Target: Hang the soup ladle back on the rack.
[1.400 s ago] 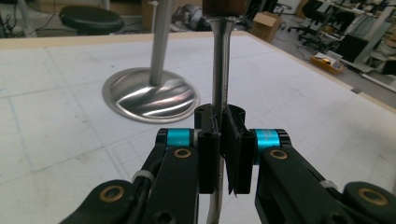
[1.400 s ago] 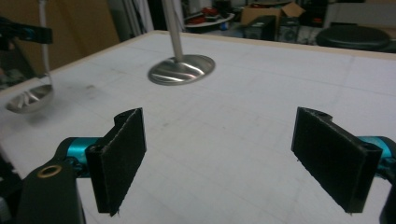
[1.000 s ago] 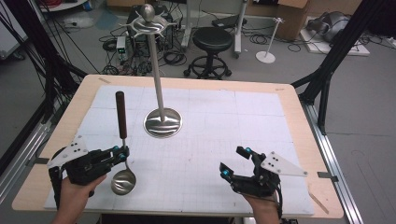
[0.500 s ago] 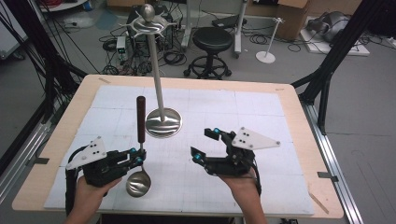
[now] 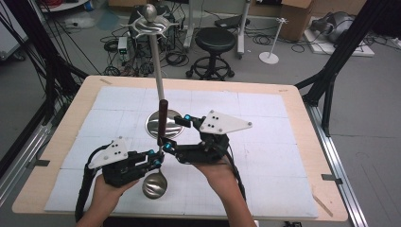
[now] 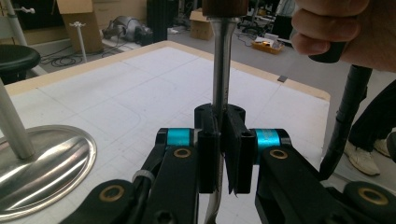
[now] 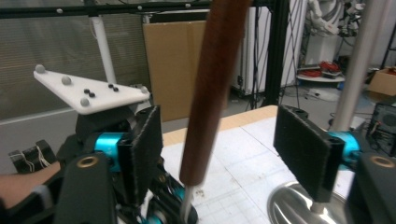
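A steel ladle (image 5: 153,185) with a brown wooden handle (image 5: 163,118) stands upright, bowl low over the white mat. My left gripper (image 5: 158,157) is shut on its metal shaft (image 6: 219,70), the jaws of that left gripper (image 6: 220,140) pressed against it from both sides. My right gripper (image 5: 175,133) is open, one jaw on each side of the wooden handle (image 7: 210,93) without touching it. In the right gripper view the handle rises between the pads of the right gripper (image 7: 224,144), and the left gripper (image 7: 107,140) sits behind at the left.
A metal stand with a round base (image 5: 163,124) and a tall pole (image 5: 156,61) rises just behind the ladle, close to the right gripper's far jaw. Its base (image 6: 42,168) lies left of the left gripper. White mat (image 5: 274,142) covers the wooden table (image 5: 293,90).
The left gripper carried the ladle right, toward the stand. The right gripper swept left from the table's right side and now brackets the wooden handle with open jaws.
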Demonstrator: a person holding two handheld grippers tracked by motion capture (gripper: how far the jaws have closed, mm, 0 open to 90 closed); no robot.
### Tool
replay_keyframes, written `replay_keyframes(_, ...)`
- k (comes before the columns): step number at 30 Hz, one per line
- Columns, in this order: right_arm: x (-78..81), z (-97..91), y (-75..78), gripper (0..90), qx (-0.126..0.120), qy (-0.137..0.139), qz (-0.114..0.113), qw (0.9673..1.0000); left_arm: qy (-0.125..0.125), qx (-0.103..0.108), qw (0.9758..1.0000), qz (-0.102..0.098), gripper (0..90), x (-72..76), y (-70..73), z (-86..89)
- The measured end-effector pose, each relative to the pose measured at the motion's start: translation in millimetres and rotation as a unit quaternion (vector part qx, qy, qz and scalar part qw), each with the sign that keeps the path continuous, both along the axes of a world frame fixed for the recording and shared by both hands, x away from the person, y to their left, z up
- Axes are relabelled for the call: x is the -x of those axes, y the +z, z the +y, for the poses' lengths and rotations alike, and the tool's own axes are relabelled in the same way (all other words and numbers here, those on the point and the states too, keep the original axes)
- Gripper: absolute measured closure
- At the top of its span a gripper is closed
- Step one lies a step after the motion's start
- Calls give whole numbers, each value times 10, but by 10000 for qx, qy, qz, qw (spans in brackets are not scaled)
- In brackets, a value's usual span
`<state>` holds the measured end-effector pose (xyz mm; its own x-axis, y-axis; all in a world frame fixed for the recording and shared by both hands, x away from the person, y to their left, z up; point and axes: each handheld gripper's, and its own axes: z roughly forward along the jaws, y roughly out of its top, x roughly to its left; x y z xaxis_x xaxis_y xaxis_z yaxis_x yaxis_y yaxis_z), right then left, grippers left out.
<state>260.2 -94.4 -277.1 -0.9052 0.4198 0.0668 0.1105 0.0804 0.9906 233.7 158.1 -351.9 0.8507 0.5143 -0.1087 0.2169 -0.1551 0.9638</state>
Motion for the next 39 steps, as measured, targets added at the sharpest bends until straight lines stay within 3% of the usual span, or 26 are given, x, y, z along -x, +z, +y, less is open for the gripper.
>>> replay_keyframes(5, -52, 33, 6, 415, -248, 158, 148, 9995, -15, -47, 10000, 7, 841, -8, -13, -20)
replay_keyframes(11, -105, 30, -5, 507, -377, 349, 359, 9980, -33, -47, 10000, 10, 840, -12, -24, -37)
replay_keyframes(16, -102, 52, -3, 572, -316, 367, 360, 9982, -56, -44, 10000, 1, 840, -13, -30, -60)
replay_keyframes(20, -94, 53, 1, 702, -268, 361, 306, 9985, -50, -46, 10000, 2, 840, -14, -34, -67)
replay_keyframes(28, -117, 66, 29, 726, -352, 459, 494, 9971, -124, 74, 9999, 55, 825, -31, -30, -32)
replay_keyframes(33, -198, 63, 61, 727, -135, 512, 491, 9974, -141, 192, 9997, 111, 563, -19, -34, 189)
replay_keyframes(39, -333, 97, 159, 728, -194, 759, 490, 9957, 114, 499, 9985, -180, 359, 38, -55, 662)
